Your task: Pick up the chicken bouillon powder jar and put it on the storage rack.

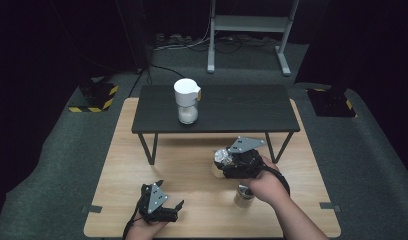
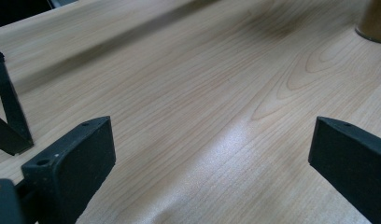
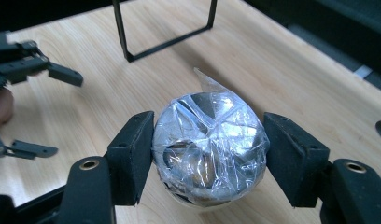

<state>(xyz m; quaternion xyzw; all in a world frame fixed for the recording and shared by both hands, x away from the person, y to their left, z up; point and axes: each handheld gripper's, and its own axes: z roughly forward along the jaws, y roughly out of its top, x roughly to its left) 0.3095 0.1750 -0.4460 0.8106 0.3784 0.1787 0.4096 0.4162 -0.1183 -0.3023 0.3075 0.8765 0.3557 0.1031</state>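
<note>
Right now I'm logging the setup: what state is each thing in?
Left tongs: open, holding nothing, low over the wooden table.
Right tongs: closed around the wrapped jar.
Wrapped jar: upright, top covered in plastic film.
Second jar: upright on the table.
White-capped jar: upright on the black shelf.

Room, dim, black-walled. Floor: dark grey carpet (image 1: 52, 150). Light wooden table (image 1: 122, 200) bearing a low black bench-shelf (image 1: 242, 107). Grey metal stand frame (image 1: 249, 25) behind; cables (image 1: 192, 44) beside it; hazard-striped bases (image 1: 94, 97) at both sides.
</note>
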